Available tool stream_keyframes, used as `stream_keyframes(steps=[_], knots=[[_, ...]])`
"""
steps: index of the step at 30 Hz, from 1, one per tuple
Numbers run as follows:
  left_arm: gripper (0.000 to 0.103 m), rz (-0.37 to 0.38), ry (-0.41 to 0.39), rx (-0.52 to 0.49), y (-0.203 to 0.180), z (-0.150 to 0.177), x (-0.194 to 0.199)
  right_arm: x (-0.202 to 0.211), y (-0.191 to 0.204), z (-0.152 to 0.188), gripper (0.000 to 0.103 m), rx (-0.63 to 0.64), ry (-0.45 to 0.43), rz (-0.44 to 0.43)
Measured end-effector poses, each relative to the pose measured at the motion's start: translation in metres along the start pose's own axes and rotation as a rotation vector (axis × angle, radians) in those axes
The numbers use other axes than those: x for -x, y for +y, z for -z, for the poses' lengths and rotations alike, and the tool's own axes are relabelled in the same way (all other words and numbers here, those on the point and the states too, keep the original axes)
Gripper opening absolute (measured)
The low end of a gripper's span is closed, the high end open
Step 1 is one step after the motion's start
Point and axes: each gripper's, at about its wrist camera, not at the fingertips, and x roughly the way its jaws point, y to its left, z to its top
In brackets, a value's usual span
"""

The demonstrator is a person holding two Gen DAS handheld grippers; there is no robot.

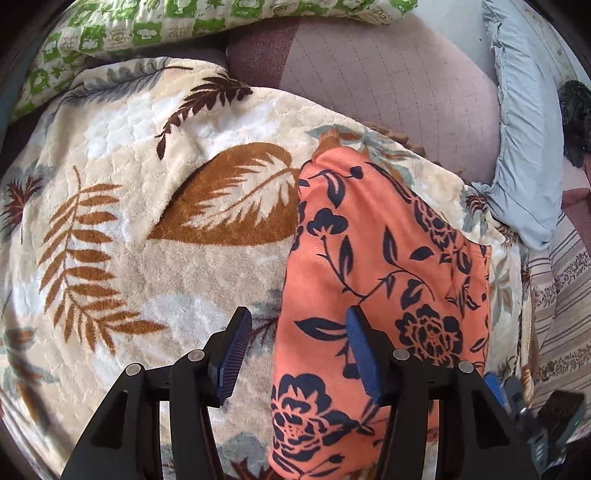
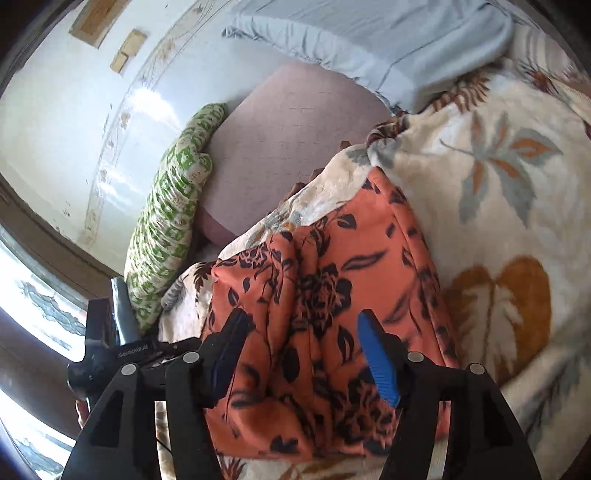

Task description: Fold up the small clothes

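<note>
- Garment: orange cloth with dark navy flowers, lying at 4 o'clock in the left wrist view and at 6 o'clock in the right. It looks partly folded into a long panel, with lengthwise creases visible in the right view, probably so the next fold can be made crosswise.
- Blanket: cream plush with brown leaves, spread beneath the garment as the folding surface.
- Left gripper: jaws apart, gripping nothing. One pad is over the blanket, the other over the garment's long edge, seemingly poised to take that edge.
- Right gripper: jaws apart and empty above the creased cloth. Whether the pads touch it cannot be told.
- Green-patterned pillow: 11 o'clock, clear of the work.
- Pale blue pillow: 1 o'clock in the right view.
- Mauve cushion: behind the blanket.
</note>
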Motion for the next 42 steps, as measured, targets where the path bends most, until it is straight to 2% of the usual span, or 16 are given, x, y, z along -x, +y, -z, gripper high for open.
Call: stream_keyframes(steps=[2, 4, 7, 9, 13, 17, 22, 25, 29, 31, 32, 33, 34, 35, 37, 42], knots=[[0.053, -0.007, -0.002, -0.043, -0.019, 0.003, 0.016, 0.005, -0.006, 0.027, 0.065, -0.034, 0.008, -0.03], [0.053, -0.049, 0.0, -0.116, -0.046, 0.007, 0.026, 0.0, -0.007, 0.044, 0.067, -0.035, 0.03, -0.029], [0.053, -0.115, 0.027, -0.22, -0.09, 0.012, 0.028, -0.019, 0.003, 0.05, 0.067, 0.01, 0.088, -0.052], [0.053, -0.148, 0.045, -0.275, -0.121, 0.014, 0.024, -0.025, 0.01, 0.053, 0.068, 0.059, 0.084, -0.018], [0.053, -0.196, 0.088, -0.351, -0.18, 0.011, 0.005, -0.035, 0.009, 0.054, 0.07, 0.036, 0.114, -0.078], [0.052, -0.297, 0.138, -0.476, -0.225, 0.016, -0.03, -0.038, -0.002, 0.051, 0.07, -0.012, 0.127, -0.11], [0.048, -0.448, 0.175, -0.604, -0.252, 0.025, -0.076, -0.036, -0.012, 0.047, 0.068, -0.038, 0.134, -0.144], [0.048, -0.495, 0.193, -0.617, -0.254, 0.023, -0.093, -0.035, -0.014, 0.047, 0.068, -0.039, 0.128, -0.147], [0.048, -0.509, 0.209, -0.594, -0.241, 0.023, -0.107, -0.033, -0.015, 0.049, 0.069, -0.031, 0.101, -0.148], [0.042, -0.498, 0.199, -0.583, -0.234, 0.023, -0.107, -0.035, -0.01, 0.051, 0.07, -0.009, 0.093, -0.145], [0.04, -0.493, 0.191, -0.577, -0.232, 0.024, -0.106, -0.035, -0.008, 0.051, 0.063, 0.006, 0.092, -0.138], [0.034, -0.484, 0.184, -0.572, -0.229, 0.024, -0.103, -0.036, -0.006, 0.051, 0.048, 0.021, 0.097, -0.137], [0.027, -0.472, 0.175, -0.565, -0.228, 0.025, -0.099, -0.037, -0.003, 0.051, 0.038, 0.031, 0.105, -0.141], [0.024, -0.457, 0.166, -0.553, -0.225, 0.025, -0.094, -0.036, -0.002, 0.05, 0.029, 0.037, 0.109, -0.146], [0.019, -0.421, 0.137, -0.517, -0.222, 0.026, -0.081, -0.029, -0.001, 0.047, 0.025, 0.039, 0.095, -0.162], [0.017, -0.308, 0.057, -0.45, -0.225, 0.025, -0.044, 0.001, 0.004, 0.038, 0.023, 0.059, 0.017, -0.197]])
